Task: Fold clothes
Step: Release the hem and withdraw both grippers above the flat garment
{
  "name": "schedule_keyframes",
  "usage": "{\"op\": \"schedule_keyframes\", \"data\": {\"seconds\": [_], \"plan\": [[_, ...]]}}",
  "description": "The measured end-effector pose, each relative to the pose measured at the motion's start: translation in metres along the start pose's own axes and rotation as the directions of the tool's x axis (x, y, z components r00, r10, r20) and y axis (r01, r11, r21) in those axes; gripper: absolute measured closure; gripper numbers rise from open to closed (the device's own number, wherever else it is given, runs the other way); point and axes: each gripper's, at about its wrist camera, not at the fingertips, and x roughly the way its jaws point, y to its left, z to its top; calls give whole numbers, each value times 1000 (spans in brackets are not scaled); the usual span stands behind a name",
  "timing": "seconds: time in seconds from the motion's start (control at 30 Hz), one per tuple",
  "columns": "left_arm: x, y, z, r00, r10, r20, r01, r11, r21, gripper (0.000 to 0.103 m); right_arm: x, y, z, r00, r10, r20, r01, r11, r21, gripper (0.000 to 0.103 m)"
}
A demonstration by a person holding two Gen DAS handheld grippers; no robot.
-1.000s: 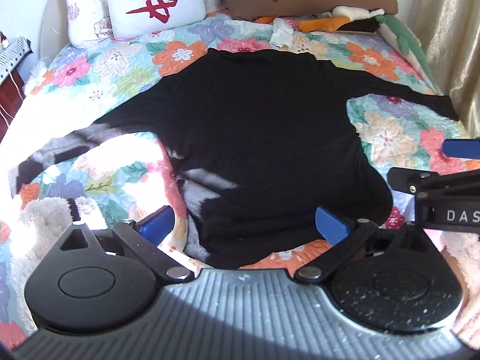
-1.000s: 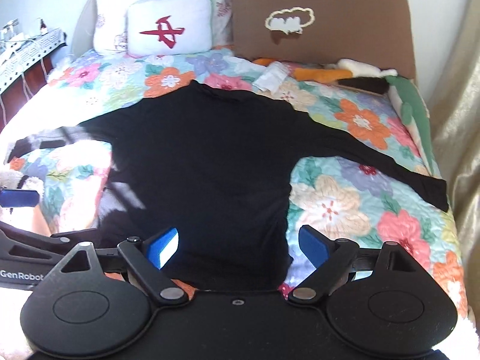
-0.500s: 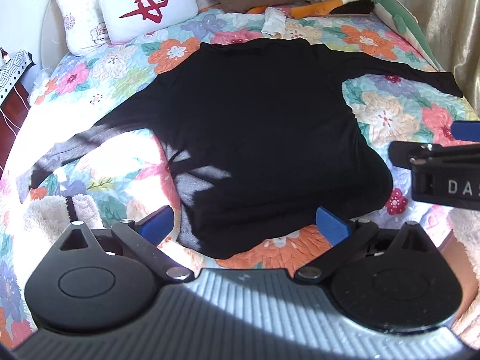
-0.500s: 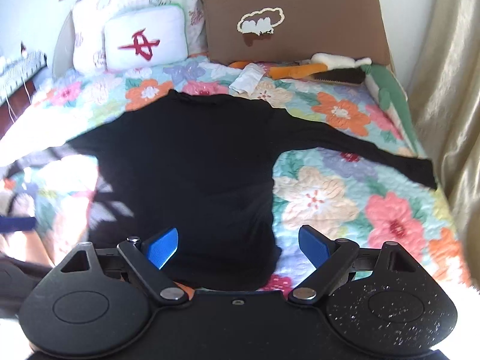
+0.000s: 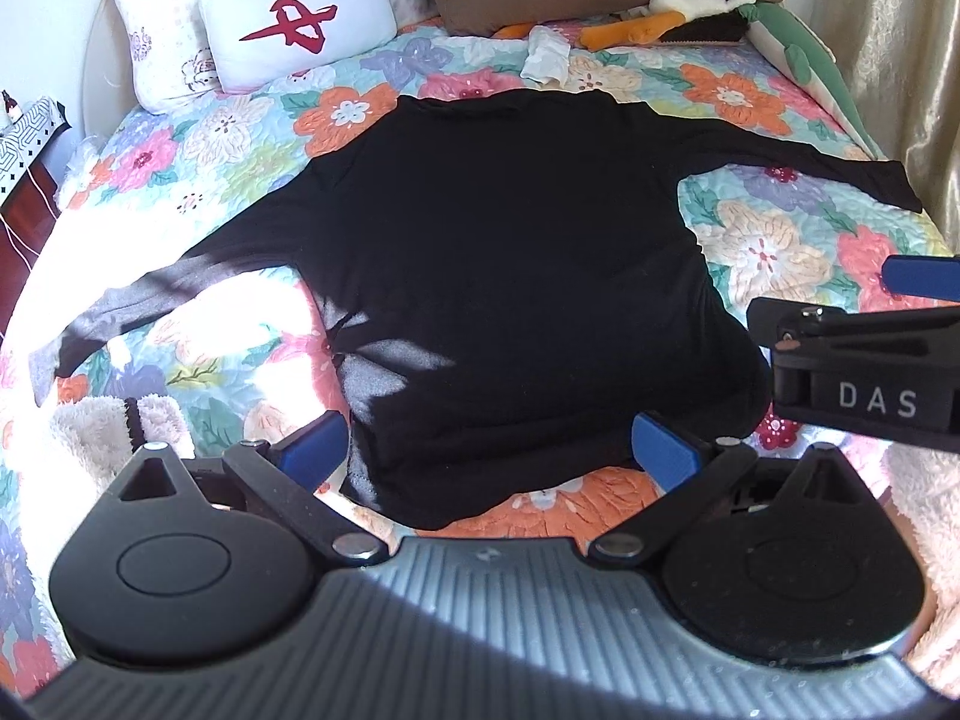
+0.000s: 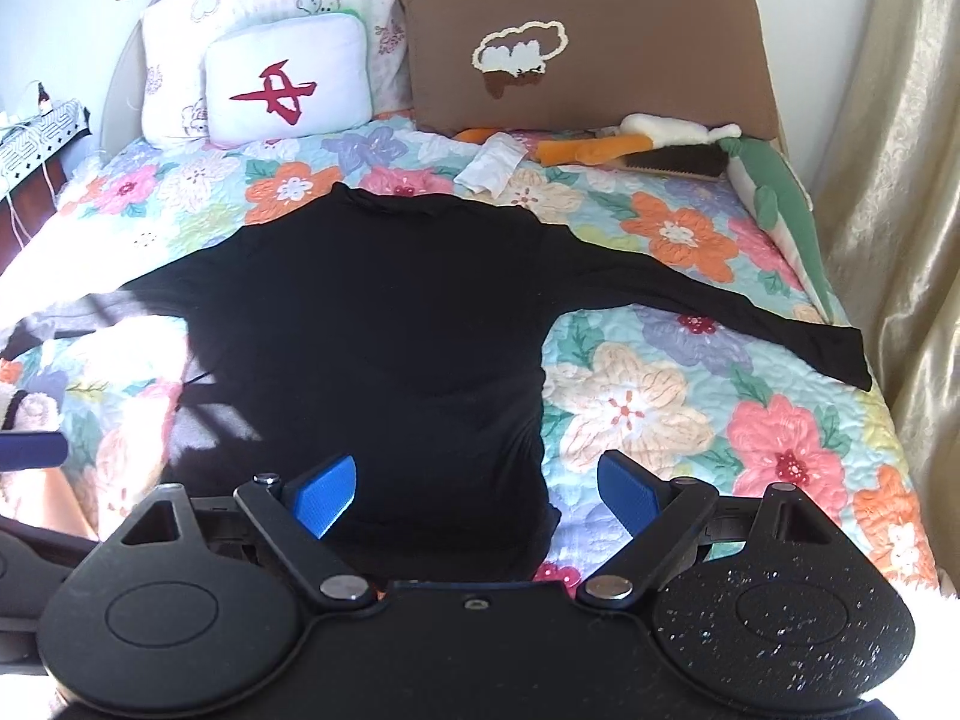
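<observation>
Behind the spread left gripper (image 5: 489, 453) and right gripper (image 6: 477, 495), the black shirt's (image 6: 372, 336) hem is partly hidden; nothing is grasped.

Black shirt (image 5: 510, 276) lies spread on floral quilt (image 5: 240, 144), left gripper (image 5: 489, 450) gaping.

Open quilt (image 6: 630, 396) beside shirt (image 6: 372, 324), pillows (image 6: 288, 84) crowding headboard end

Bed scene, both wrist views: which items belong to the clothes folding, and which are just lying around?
Belongs to the job:
- black long-sleeved shirt, spread flat, sleeves out
- left gripper, open
- right gripper, open

Just lying about:
- floral quilted bedspread
- white cushion with red character
- brown pillow
- orange and white plush toy
- crumpled white cloth
</observation>
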Motion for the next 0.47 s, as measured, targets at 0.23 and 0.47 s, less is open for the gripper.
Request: {"op": "schedule_keyframes", "data": {"seconds": [0.23, 0.47], "plan": [[5, 3, 3, 1000, -4, 15, 4, 1000, -6, 0, 9, -8, -2, 1000, -10, -26, 10, 1000, 20, 13], [7, 7, 3, 999, -2, 36, 2, 1000, -3, 0, 10, -12, -4, 1000, 14, -22, -13, 999, 45, 13]]}}
